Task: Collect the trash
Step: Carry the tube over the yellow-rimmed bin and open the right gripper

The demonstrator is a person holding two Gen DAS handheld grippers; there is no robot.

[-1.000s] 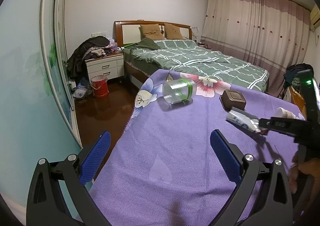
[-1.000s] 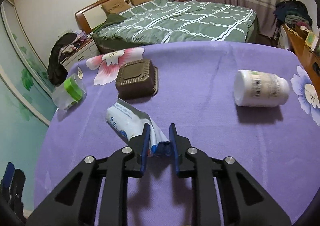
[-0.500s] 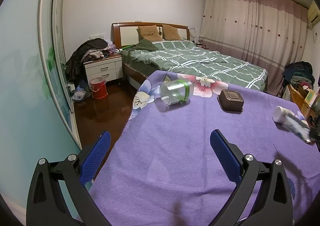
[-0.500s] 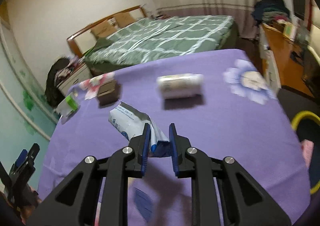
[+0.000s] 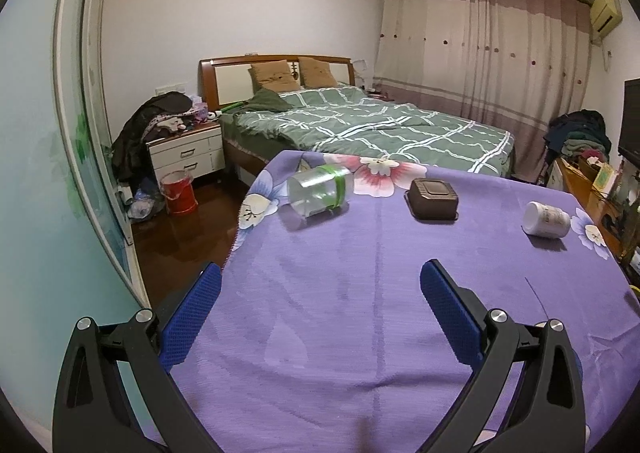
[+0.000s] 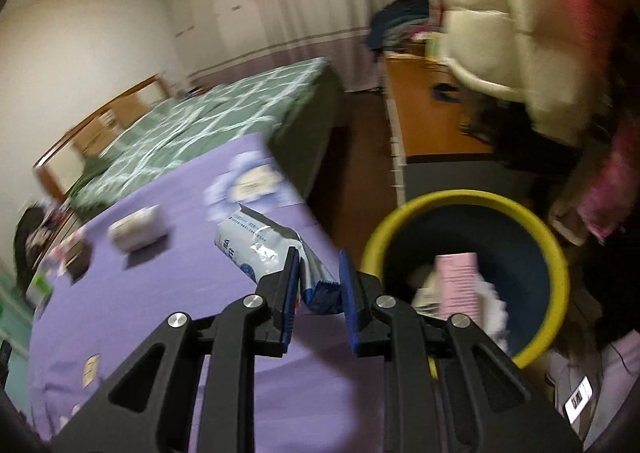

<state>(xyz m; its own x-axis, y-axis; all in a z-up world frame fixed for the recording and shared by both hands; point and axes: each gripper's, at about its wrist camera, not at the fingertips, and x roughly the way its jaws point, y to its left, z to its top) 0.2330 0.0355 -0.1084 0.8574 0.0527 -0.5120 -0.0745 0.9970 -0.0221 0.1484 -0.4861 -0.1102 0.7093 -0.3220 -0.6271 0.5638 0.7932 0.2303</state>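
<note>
1. Trash, left to right on the purple worktop [image 5: 360,333]: clear jar [image 5: 320,193] on its side at 11 o'clock; brown box [image 5: 433,199] at 12, apart from it; white bottle [image 5: 546,219] on its side at 2, well apart.
2. Left gripper [image 5: 320,317]: released, jaws wide, nothing between them, over the near worktop.
3. Right gripper [image 6: 319,293]: clenched on the tail of a blue-and-white wrapper [image 6: 264,249]; the right pad looks barely touching. The wrapper's body sticks out toward 11 o'clock, over the worktop's edge.
4. Yellow-rimmed bin [image 6: 558,253]: on the floor at 3 o'clock of the right gripper, holding a pink carton [image 6: 460,281] and pale paper scraps; roomy.
5. Step in hand, judged: carry to bin. Bring the whole wrapper inside the rim before releasing, since its body trails on the worktop side.
</note>
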